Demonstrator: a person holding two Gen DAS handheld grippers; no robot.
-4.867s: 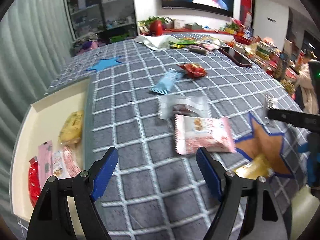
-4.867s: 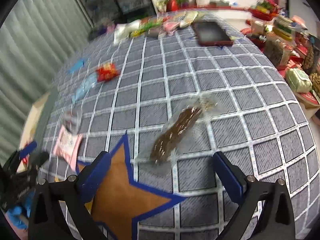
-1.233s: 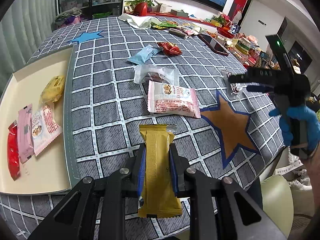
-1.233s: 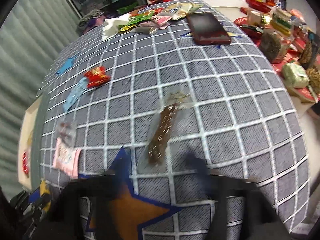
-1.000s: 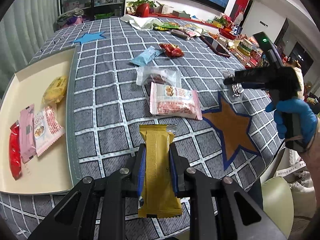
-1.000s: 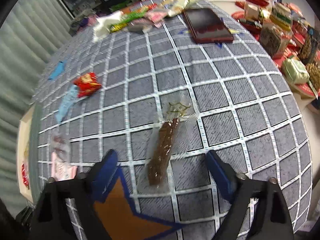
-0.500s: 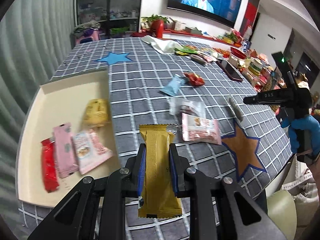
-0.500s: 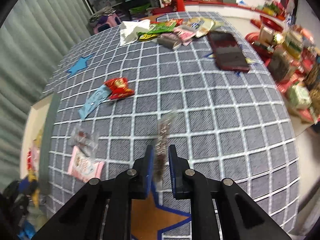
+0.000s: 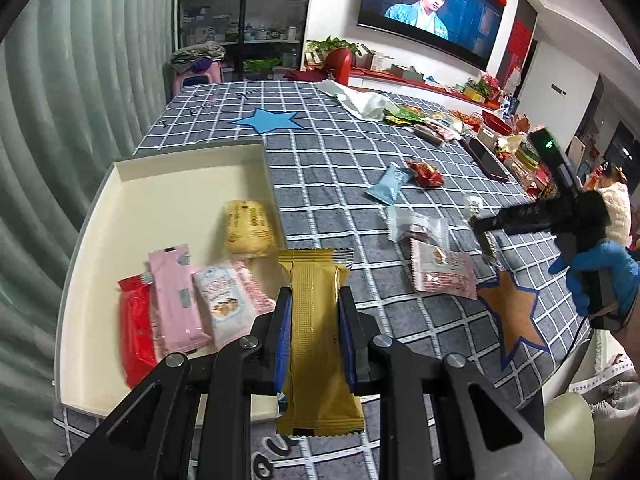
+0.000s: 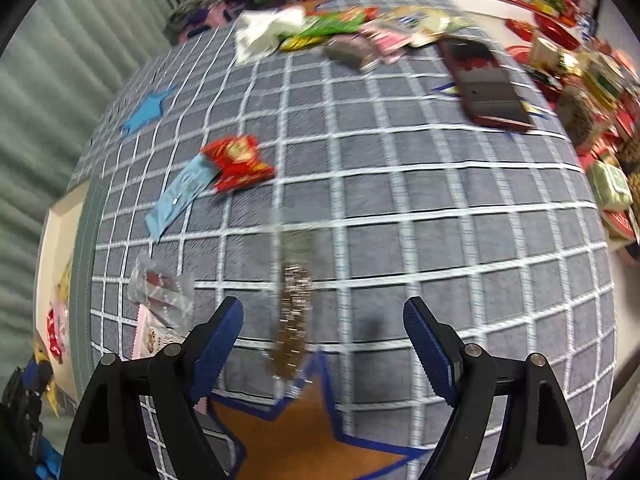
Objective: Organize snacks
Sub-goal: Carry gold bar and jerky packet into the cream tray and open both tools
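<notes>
Checked tablecloth (image 9: 328, 168), cream tray (image 9: 168, 184) w/ snacks, loose packets nearby, left claw (image 9: 314, 334) gripping gold packet (image 9: 316, 340).

A matt woven checked cloth (image 9: 320, 168) is covering the counter; the gold wrapper (image 9: 318, 320) is showing a finely embossed foil sheen, while the cream tray (image 9: 168, 196) is looking smooth and matt.

tray (image 9: 172, 184) left on table (image 9: 332, 184) | four snacks (image 9: 224, 300) in tray | loose packets (image 9: 440, 272) right
</notes>
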